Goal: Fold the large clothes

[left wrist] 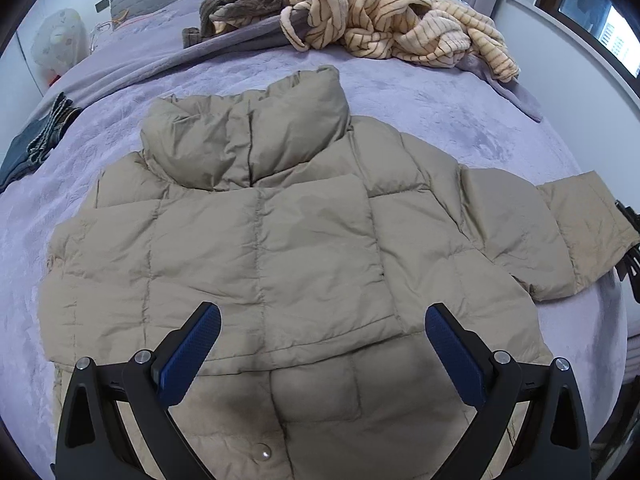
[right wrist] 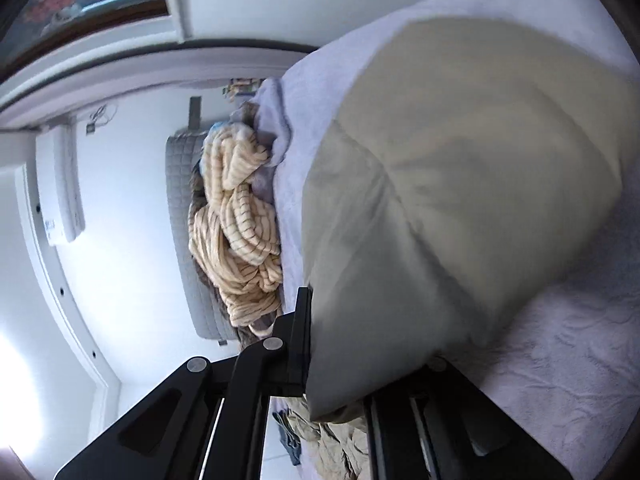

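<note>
The beige puffer jacket (left wrist: 256, 240) lies spread flat on the lilac blanket (left wrist: 460, 112) that covers the bed, collar pointing away from the left gripper (left wrist: 322, 320) and hem nearest to it. One sleeve is folded across the chest as a quilted panel directly ahead of that gripper's blue pads (left wrist: 196, 344), and the other sleeve (left wrist: 560, 232) stretches out far to its right, toward the edge of the view. The left gripper hangs above the lower front of the jacket with its jaws spread wide and nothing between them; a snap button (left wrist: 262, 451) shows just below and between its fingers. In the right wrist view, which is rolled sideways and blurred, the right gripper (right wrist: 340, 360) is clamped on the sleeve (right wrist: 460, 200), its black fingers closed against the cloth, which fills the space ahead of it and lies over the blanket (right wrist: 560, 380). Beyond the jacket, far ahead of the left gripper, a cream striped garment (left wrist: 400, 16) sits bunched beside brown fleece clothing (left wrist: 256, 0). Dark folded clothes (left wrist: 36, 140) lie at the far left edge of the bed. A window (left wrist: 600, 20) stands off to the upper right.
</note>
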Demonstrator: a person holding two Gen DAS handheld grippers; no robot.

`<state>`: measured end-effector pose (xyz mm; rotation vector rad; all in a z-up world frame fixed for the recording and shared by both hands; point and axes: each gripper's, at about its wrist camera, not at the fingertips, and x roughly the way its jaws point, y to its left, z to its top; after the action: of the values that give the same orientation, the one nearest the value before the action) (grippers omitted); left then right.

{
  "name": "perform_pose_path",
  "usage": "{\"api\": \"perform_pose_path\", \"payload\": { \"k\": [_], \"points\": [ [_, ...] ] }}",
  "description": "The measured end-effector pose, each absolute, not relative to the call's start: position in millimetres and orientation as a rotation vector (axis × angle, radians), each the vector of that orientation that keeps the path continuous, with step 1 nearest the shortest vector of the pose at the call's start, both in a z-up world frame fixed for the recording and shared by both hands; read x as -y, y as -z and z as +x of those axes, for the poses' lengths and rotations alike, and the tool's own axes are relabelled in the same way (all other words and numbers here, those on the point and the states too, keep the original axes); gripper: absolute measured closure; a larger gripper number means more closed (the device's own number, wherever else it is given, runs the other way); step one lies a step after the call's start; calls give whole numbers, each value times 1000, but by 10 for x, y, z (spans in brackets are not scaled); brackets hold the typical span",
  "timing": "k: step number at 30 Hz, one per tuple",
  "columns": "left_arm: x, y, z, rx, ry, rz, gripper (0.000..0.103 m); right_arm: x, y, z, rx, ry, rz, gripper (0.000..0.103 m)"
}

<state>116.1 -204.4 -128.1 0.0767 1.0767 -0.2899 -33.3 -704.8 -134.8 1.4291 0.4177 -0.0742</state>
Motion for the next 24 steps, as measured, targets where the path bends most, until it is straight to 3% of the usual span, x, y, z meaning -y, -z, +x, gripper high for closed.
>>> {"api": "perform_pose_path", "payload": {
  "k": [6, 11, 17, 24],
  "points": [
    [1707, 1274, 1244, -1058, 234, 35, 1, 6181, 622, 271, -548, -84, 1070, 97],
    [1381, 1338, 1248, -1062, 188, 21, 1, 4984, 340, 680, -700, -190, 630, 97],
    [904, 1412, 1219, -1063, 129, -8, 1, 3723, 752, 948, -865, -331, 342, 97],
    [469, 1541, 1275, -1077, 81, -35, 1, 3198, 1672, 1028, -1060, -290, 306, 97]
  ]
}}
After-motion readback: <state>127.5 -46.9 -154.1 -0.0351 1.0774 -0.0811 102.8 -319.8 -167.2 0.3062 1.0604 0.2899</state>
